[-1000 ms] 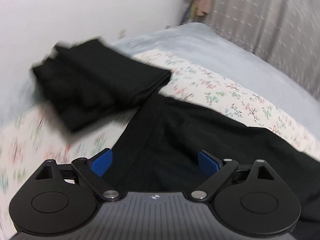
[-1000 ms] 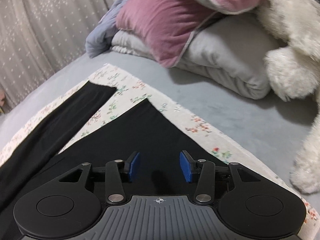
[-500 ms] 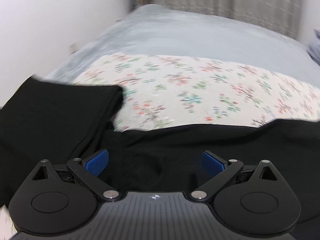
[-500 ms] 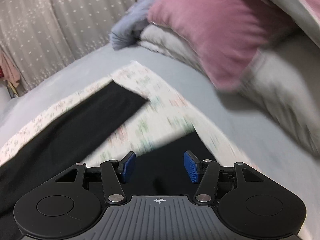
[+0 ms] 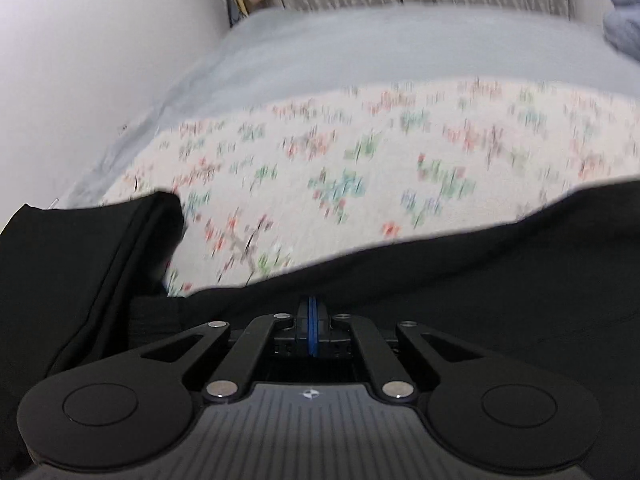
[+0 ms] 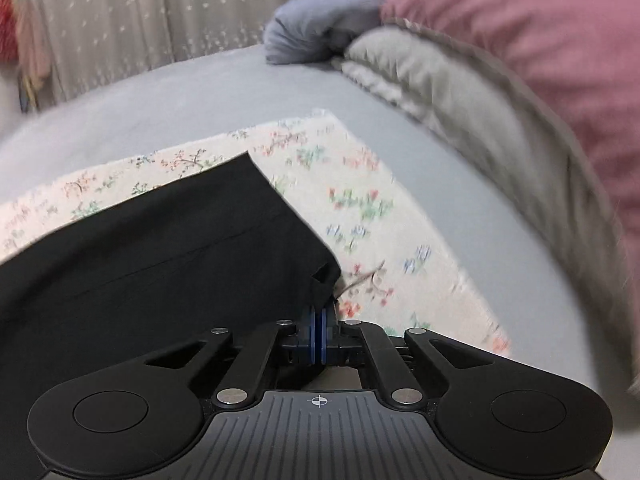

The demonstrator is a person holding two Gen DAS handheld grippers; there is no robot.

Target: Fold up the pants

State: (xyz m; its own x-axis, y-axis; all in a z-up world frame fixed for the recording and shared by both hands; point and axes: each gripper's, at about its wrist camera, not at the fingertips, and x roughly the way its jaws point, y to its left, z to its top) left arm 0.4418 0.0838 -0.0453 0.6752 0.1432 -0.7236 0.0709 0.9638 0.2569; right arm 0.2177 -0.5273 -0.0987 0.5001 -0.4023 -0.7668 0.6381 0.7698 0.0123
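Step in hand: both grippers are taking hold of the black pants (image 5: 460, 280) along one edge, ready for a fold.

Left gripper (image 5: 312, 312): jaws have just been closing and are now clenched, blue pads together at the dark fabric's near edge. A pinch of cloth seems to be caught there, though black on black makes this hard to confirm. Further left, a separate folded black garment (image 5: 80, 264) is lying just beside the pants.

Right gripper (image 6: 319, 318): jaws likewise just closed, gripping the corner of a pant leg (image 6: 160, 248), which is bunching up at the pads.

Next move, as I judge it: lifting both held points together and carrying them across, keeping the edge taut.

Surface: the pants are lying on a floral cloth (image 5: 360, 168) spread over a grey-blue bed (image 6: 200, 92). Wall (image 5: 80, 60) at left, curtain (image 6: 120, 12) behind, pink pillow (image 6: 540, 40) at right.
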